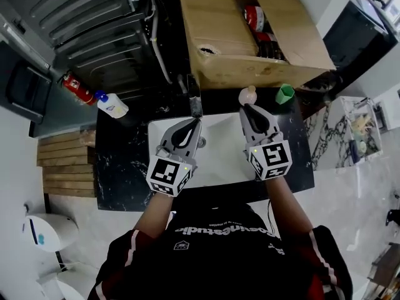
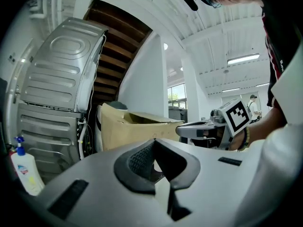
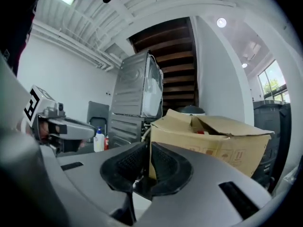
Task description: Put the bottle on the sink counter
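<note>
Over the sink (image 1: 219, 164), we hold the left gripper (image 1: 198, 122) shut and the right gripper (image 1: 247, 109) barely parted, both empty. The bottle (image 1: 112, 105) stands at the far left corner of the worktop (image 1: 122, 167)

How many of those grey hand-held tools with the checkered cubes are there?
2. The left tool is held above the left half of the white sink, the right tool above its right half. Both point toward the cardboard box. None seems hidden.
</note>
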Tool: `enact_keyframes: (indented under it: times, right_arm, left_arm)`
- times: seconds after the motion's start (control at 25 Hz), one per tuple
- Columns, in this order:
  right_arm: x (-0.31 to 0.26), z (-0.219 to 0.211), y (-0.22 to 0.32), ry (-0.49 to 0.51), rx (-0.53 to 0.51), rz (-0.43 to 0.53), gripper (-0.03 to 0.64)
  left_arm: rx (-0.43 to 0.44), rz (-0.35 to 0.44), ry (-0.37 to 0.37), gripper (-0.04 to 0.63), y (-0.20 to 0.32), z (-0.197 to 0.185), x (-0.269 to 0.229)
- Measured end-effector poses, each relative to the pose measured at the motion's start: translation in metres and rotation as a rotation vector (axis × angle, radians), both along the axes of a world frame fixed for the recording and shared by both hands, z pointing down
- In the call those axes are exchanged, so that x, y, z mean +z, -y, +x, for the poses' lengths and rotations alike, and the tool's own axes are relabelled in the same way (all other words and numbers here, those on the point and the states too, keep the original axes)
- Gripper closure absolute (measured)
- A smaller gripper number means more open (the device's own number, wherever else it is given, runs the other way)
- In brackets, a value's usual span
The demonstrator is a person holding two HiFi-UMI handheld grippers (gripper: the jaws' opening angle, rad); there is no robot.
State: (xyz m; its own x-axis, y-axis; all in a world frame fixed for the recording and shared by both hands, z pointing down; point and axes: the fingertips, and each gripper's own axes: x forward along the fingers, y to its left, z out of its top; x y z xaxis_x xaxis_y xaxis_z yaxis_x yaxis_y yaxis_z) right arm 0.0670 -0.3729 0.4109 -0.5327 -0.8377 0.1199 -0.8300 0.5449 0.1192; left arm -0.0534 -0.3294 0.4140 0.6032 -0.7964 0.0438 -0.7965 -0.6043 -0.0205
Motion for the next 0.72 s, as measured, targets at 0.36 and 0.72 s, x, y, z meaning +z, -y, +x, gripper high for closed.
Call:
enact_keyframes:
  times: [0.36, 0.72]
  right_arm:
    - [-0.053, -0.086, -0.114, -0.051, -0.244, 0.044, 0.569]
    - [-0.079, -0.100, -0.154, 0.097, -0.391, -0.003, 0.569]
  left_arm:
    - [0.063, 0.044, -0.004, 0.581, -0.063, -0.044, -0.038]
    - [0.026, 0.053, -0.031, 0.581, -0.092, -0.054, -0.057]
